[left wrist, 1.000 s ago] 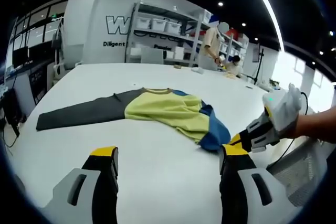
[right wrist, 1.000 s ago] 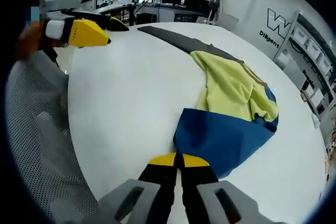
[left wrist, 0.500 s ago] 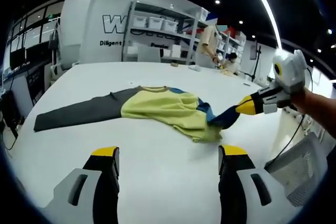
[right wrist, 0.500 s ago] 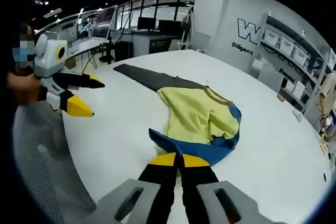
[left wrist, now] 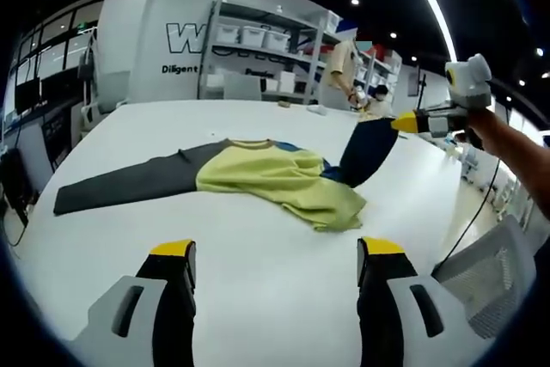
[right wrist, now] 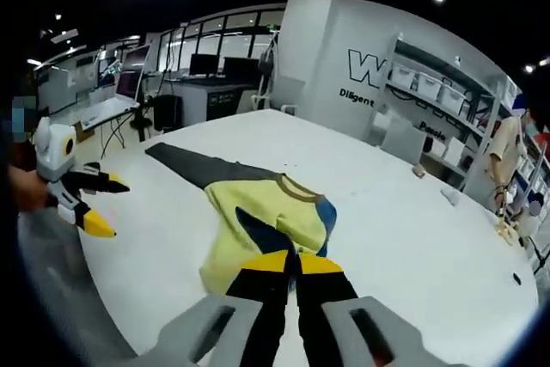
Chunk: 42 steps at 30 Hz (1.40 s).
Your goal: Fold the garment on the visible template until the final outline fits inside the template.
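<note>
You are holding your right gripper (right wrist: 284,266) with its jaws pressed together on the blue sleeve (left wrist: 365,150) of the garment (left wrist: 266,180), and you are raising that sleeve clear of the white tabletop (left wrist: 258,255); in the left gripper view the sleeve is hanging stretched between the yellow body and the gripper tip (left wrist: 411,122). Your left gripper (left wrist: 275,255) is hovering with its jaws spread wide and nothing between them, above bare tabletop near the edge closest to you, well short of the garment. The garment is lying around the middle of the tabletop, its dark grey sleeve (left wrist: 129,186) flat and reaching toward the left edge, its yellow body bunched toward the lifted sleeve. No template outline is clear in either view. You seem to be in the middle of folding the blue sleeve inward. The next move probably calls for carrying it across the yellow body and laying it down flat before you release.
</note>
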Available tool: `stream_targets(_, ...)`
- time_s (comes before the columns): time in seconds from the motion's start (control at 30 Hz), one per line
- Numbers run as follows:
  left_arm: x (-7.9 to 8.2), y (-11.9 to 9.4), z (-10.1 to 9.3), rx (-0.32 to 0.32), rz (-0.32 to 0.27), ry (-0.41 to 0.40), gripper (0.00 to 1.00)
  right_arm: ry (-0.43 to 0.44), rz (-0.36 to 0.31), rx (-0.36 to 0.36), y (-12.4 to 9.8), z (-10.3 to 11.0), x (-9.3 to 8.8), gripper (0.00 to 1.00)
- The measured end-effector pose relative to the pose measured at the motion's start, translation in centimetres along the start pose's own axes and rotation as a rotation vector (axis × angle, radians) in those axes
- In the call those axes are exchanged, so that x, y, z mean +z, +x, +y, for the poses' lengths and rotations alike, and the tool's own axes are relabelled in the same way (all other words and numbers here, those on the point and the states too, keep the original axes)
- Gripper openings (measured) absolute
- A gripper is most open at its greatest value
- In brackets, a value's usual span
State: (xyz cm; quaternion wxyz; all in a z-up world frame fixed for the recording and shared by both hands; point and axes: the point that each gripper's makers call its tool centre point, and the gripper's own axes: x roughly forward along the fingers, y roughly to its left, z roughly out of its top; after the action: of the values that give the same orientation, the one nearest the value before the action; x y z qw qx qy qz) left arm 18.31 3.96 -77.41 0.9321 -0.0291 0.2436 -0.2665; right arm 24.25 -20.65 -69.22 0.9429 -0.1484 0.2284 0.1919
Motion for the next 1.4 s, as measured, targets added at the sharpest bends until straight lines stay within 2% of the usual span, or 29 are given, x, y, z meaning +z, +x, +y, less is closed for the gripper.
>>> stream_targets(0.4, -0.4, 0.2, -0.1, -0.002, 0.016, 0.005, 0.72, 0.067, -0.065, -0.131, -1.6, -6.6, 1.8, 0.00)
stream_targets(0.77, -0.8, 0.3, 0.0, -0.002, 0.033, 0.005, 0.71, 0.099, -0.130, -0.200, -2.7, -9.7, 4.1, 0.00)
stream_targets(1.0, -1.0, 0.4, 0.0, -0.001, 0.040, 0.003, 0.71, 0.128, -0.159, -0.238, -2.6, -11.2, 4.6, 0.00)
stream_targets(1.4, -1.5, 0.6, -0.2, -0.011, 0.062, 0.007, 0.71, 0.182, -0.253, -0.364, -4.6, -15.7, 5.5, 0.00)
